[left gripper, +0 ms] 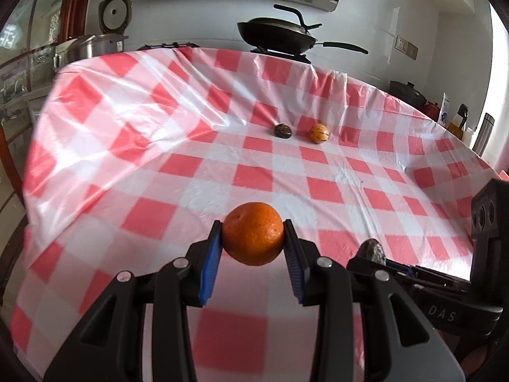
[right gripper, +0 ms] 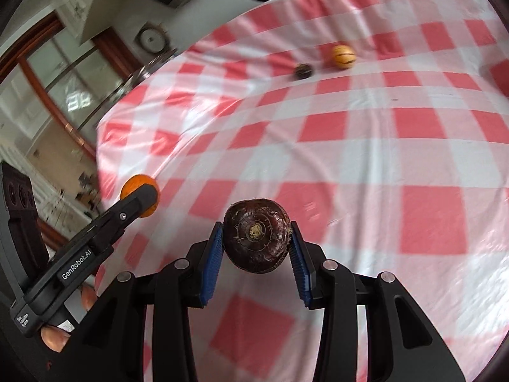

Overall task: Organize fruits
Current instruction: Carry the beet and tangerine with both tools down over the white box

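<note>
My left gripper [left gripper: 253, 234] is shut on an orange [left gripper: 253, 234] and holds it above the red-and-white checked tablecloth [left gripper: 159, 146]. My right gripper [right gripper: 256, 237] is shut on a dark brown round fruit [right gripper: 256, 235], also held above the cloth. In the left wrist view that dark fruit [left gripper: 372, 250] shows at the lower right, in the right gripper. In the right wrist view the orange [right gripper: 140, 187] shows at the left in the left gripper. A small dark fruit [left gripper: 283, 130] and a yellow striped fruit [left gripper: 319, 133] lie side by side on the far part of the cloth; both also show in the right wrist view, the dark fruit [right gripper: 303, 71] and the yellow fruit [right gripper: 343, 56].
A black wok [left gripper: 276, 35] sits on a stove behind the table. A steel pot [left gripper: 86, 46] stands at the back left. Bottles and a dark pot [left gripper: 410, 94] stand at the right edge. A window and wooden frame are on the left.
</note>
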`<state>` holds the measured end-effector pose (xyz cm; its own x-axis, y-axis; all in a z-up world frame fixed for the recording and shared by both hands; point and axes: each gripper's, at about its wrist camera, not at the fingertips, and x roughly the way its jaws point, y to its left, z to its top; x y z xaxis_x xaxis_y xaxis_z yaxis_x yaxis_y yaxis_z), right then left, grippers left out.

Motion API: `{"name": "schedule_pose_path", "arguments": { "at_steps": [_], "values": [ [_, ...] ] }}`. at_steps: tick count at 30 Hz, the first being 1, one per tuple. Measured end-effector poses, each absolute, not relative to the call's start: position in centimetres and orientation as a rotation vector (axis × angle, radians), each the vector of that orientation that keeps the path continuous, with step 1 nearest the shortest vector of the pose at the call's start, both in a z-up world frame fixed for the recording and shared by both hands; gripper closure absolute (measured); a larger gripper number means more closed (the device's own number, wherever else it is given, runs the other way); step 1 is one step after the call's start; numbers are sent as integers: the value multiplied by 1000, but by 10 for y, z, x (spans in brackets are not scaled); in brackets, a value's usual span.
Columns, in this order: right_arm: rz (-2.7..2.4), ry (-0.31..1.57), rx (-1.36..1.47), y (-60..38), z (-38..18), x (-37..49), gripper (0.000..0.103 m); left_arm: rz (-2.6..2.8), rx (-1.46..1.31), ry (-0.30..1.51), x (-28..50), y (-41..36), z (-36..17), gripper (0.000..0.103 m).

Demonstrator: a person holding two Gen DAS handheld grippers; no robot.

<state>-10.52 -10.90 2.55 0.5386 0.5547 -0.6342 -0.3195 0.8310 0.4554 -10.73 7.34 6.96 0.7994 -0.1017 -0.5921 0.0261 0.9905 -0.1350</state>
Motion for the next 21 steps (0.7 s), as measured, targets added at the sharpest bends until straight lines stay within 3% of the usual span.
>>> {"name": "schedule_pose_path", "arguments": {
  "at_steps": [21],
  "values": [
    [963,806,-128,58,32,-233,63,227,-179,632,-257,227,48,65]
  ]
}}
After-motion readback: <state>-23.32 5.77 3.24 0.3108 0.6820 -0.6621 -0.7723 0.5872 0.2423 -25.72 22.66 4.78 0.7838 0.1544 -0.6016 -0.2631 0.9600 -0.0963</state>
